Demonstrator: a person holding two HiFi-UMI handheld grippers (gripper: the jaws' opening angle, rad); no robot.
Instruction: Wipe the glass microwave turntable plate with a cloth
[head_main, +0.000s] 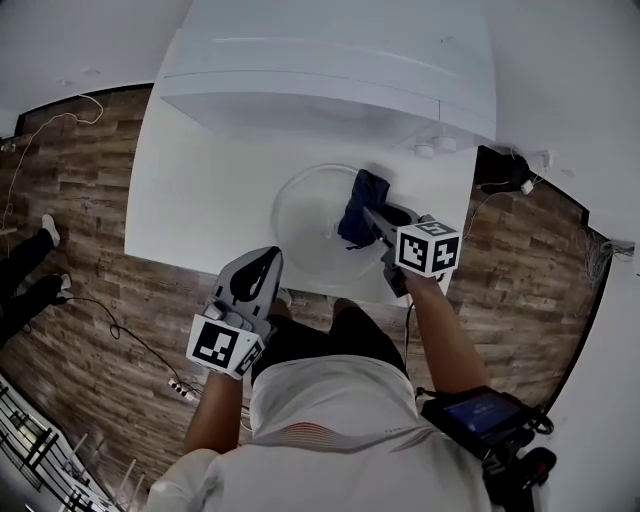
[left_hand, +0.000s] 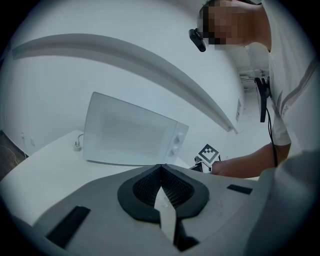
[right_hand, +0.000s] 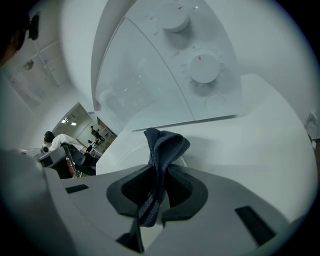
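Pinching cloth (head_main: 358, 200) tight, R gripper (head_main: 376, 218) holds it on glass plate (head_main: 300, 215), right side, to wipe. L gripper (head_main: 268, 258), clenched empty, idles off plate's near rim.

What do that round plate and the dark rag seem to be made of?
The plate looks like clear glossy glass: the white table shows through. The rag looks like soft, matte dark-blue fabric: it bunches where the right gripper pinches it.
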